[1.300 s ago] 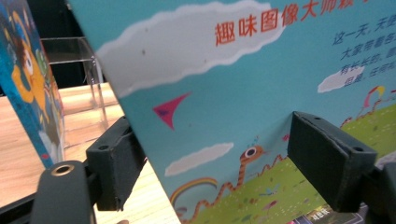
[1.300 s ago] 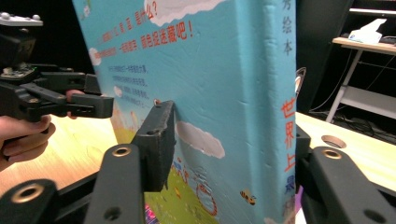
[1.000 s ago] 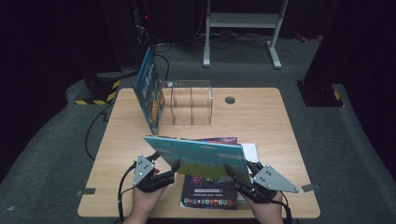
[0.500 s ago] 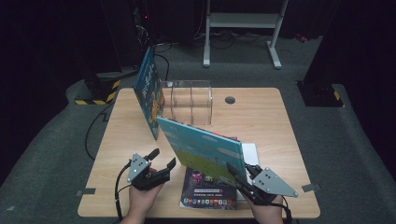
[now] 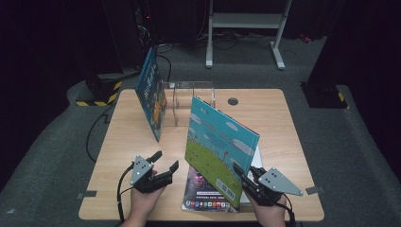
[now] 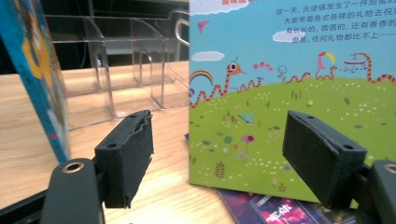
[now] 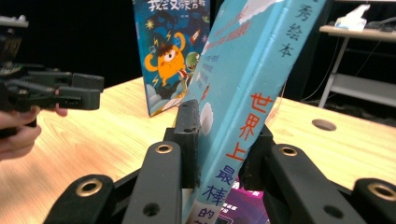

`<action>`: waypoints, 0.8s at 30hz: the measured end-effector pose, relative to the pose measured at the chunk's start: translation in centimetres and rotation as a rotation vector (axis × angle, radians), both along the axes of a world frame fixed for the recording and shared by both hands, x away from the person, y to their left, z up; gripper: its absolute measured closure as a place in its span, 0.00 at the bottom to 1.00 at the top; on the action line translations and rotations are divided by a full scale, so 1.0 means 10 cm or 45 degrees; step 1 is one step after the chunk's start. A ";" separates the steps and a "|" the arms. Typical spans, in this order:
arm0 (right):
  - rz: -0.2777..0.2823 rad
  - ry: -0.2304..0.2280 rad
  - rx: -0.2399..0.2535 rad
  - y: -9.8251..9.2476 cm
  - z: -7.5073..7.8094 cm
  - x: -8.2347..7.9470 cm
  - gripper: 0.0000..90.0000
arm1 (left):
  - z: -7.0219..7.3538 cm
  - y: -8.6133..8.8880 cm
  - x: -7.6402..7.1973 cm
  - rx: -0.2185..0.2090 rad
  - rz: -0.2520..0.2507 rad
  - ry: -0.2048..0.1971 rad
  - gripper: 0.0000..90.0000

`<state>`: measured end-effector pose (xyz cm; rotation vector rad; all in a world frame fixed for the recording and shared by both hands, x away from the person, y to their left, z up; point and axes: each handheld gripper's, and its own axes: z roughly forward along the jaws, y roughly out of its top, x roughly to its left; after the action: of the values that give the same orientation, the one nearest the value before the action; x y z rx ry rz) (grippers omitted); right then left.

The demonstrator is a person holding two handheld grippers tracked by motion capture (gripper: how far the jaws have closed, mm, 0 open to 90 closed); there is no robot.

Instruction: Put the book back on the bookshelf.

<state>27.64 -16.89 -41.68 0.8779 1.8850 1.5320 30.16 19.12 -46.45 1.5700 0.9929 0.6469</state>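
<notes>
A picture book (image 5: 220,142) with a blue sky and green meadow cover stands steeply tilted on its lower edge at the table's front middle. My right gripper (image 5: 241,176) is shut on its lower right corner by the spine; its jaws have just been closing with the book between them. In the right gripper view the pads (image 7: 187,133) press on the book (image 7: 247,70) from both sides. My left gripper (image 5: 165,161) stands open to the book's left, apart from it. In the left gripper view the cover (image 6: 299,70) faces the open left gripper (image 6: 219,154).
A dark book (image 5: 201,196) lies flat under the tilted one. A clear acrylic rack (image 5: 189,101) stands at the back of the wooden table (image 5: 274,118), with a blue monster book (image 5: 151,99) leaning on its left side. A round cable hole (image 5: 232,101) lies behind.
The picture book has swung up from lying nearly flat to standing steeply, with the right gripper at its lower corner. The left gripper now sits apart from the book's left edge.
</notes>
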 end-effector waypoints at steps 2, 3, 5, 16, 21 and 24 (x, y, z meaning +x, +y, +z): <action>-0.011 -0.011 -0.005 0.03 0.00 0.00 0.82 | -0.01 0.03 0.02 0.005 0.004 0.008 0.27; -0.017 -0.014 -0.004 0.06 0.01 0.00 0.83 | -0.02 0.04 0.03 0.006 0.009 0.018 0.26; -0.023 -0.031 -0.007 0.11 0.02 0.00 0.84 | -0.02 0.06 0.03 0.014 0.016 0.029 0.25; -0.031 -0.085 -0.029 0.62 -0.01 0.06 0.90 | 0.03 0.11 0.01 0.012 0.032 0.030 0.21; -0.086 -0.066 0.011 0.74 -0.11 0.16 0.90 | 0.08 0.11 -0.01 0.004 0.020 0.022 0.20; -0.101 -0.059 0.024 0.78 -0.12 0.16 0.90 | 0.11 0.09 -0.02 0.000 0.005 0.015 0.19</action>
<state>29.28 -9.04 -42.92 0.9068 1.7850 1.5119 30.01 20.04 -45.39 1.5737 1.0048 0.6407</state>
